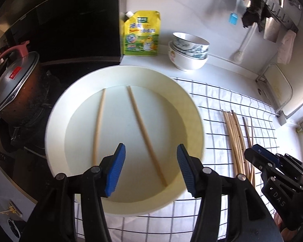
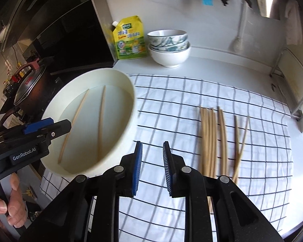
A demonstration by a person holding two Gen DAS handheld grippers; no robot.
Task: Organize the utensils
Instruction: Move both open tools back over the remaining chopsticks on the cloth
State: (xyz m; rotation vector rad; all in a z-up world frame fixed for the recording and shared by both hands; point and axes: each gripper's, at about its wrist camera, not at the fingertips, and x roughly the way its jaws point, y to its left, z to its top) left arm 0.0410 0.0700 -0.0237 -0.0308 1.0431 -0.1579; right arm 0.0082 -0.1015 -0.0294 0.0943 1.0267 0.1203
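Observation:
A cream round basin (image 1: 56,119) (image 2: 129,92) holds water and two wooden chopsticks (image 1: 145,135) (image 2: 100,121), lying apart. My left gripper (image 1: 150,157) is open and empty, hovering over the basin's near side between the two sticks. Several more chopsticks (image 1: 236,139) (image 2: 210,137) lie in a row on the checked cloth (image 1: 218,109) (image 2: 171,104) to the right of the basin. My right gripper (image 2: 152,155) is partly open and empty above the cloth, between the basin and the row. The right gripper also shows in the left wrist view (image 1: 272,161).
A yellow refill pouch (image 1: 141,34) (image 2: 130,38) and stacked bowls (image 1: 188,50) (image 2: 168,46) stand at the back wall. A lidded pot (image 1: 16,84) (image 2: 30,84) sits on the stove to the left. A drying rack (image 1: 278,88) stands at the right.

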